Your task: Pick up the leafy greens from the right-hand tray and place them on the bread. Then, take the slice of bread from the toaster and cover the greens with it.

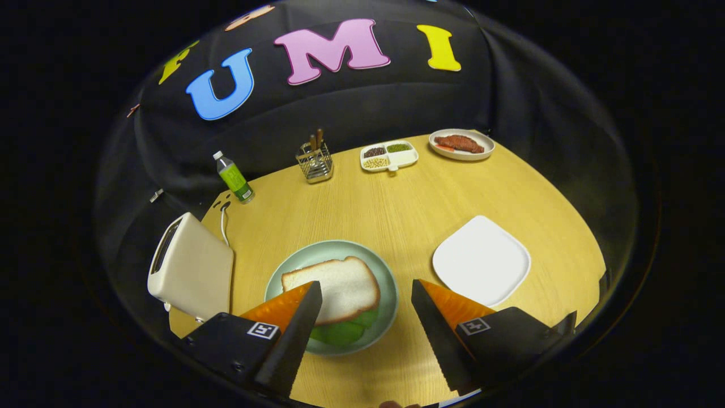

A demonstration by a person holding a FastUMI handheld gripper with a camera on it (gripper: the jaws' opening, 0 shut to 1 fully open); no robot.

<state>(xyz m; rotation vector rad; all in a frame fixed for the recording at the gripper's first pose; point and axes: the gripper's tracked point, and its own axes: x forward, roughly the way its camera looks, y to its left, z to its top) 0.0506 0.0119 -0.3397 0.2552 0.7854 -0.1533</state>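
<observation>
A slice of bread (340,286) lies on a pale green round plate (317,255), just ahead of the left finger. Leafy greens (342,331) stick out from under the slice on its near side. My gripper (367,292) hangs above the table's near edge, open, with nothing between its fingers; the left fingertip overlaps the plate and the bread's near corner. A cream toaster (190,269) stands left of the plate, its slot facing up; I cannot see into it. A white square tray (481,260) lies bare to the right, beyond the right finger.
Along the table's far side stand a green-labelled bottle (234,177), a wire utensil holder (315,158), a white divided dish of beans (389,156) and a white plate with a piece of meat (461,144). The toaster's cord (223,221) trails behind it.
</observation>
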